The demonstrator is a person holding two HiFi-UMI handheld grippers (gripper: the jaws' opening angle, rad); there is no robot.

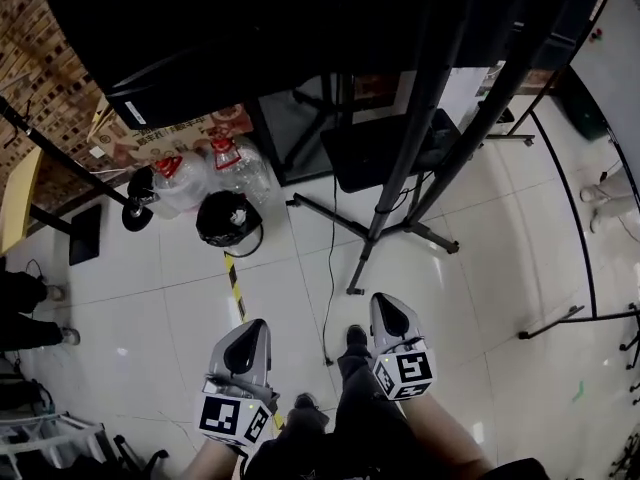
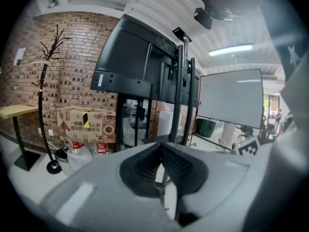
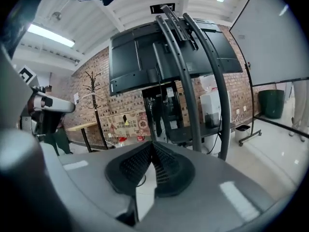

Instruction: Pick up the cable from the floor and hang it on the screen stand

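Note:
A thin black cable (image 1: 329, 288) runs across the white floor from the screen stand (image 1: 400, 158) toward my feet. The stand's black poles rise to a big dark screen (image 1: 250, 28). My left gripper (image 1: 258, 325) hovers low at the bottom centre, left of the cable, with its jaws shut and nothing between them. My right gripper (image 1: 383, 300) hovers just right of the cable, also shut and empty. In the left gripper view the shut tips (image 2: 161, 147) point at the stand (image 2: 181, 95). The right gripper view shows shut tips (image 3: 152, 144) below the stand's poles (image 3: 186, 81).
Two water bottles (image 1: 180, 178) and a black bin (image 1: 228, 218) stand beside a cardboard box (image 1: 190, 133) at the left. A coat rack base (image 1: 137, 213) is next to them. Yellow-black tape (image 1: 235, 288) marks the floor. A whiteboard's frame legs (image 1: 570, 318) stand at the right.

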